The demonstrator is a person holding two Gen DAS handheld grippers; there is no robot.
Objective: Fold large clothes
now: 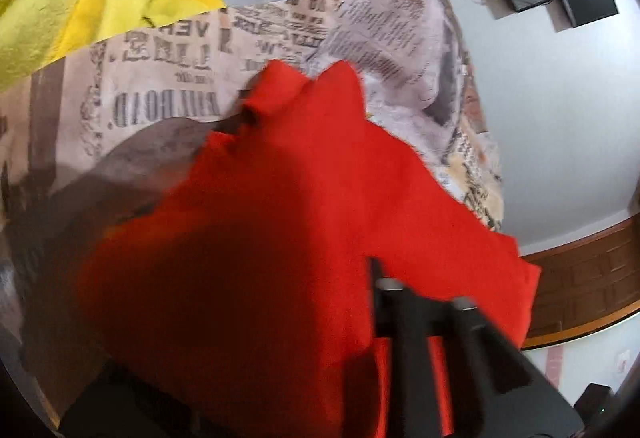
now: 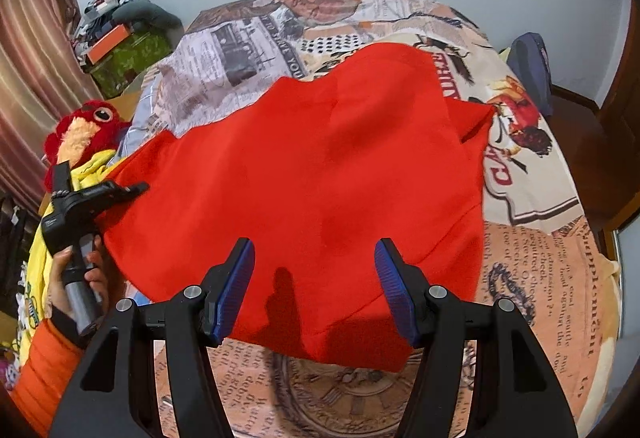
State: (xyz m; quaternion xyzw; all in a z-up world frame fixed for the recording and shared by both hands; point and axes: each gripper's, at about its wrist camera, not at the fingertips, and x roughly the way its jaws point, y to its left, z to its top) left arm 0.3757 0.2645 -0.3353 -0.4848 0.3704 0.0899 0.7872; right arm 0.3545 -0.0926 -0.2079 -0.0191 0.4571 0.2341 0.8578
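Your red garment [image 2: 304, 174] lies spread and rumpled across the newsprint-patterned bedspread [image 2: 532, 258], one edge lifted; your left gripper [image 2: 132, 190] is clamped on that left edge; your right gripper [image 2: 314, 286] hovers over the near hem, fingers wide apart.
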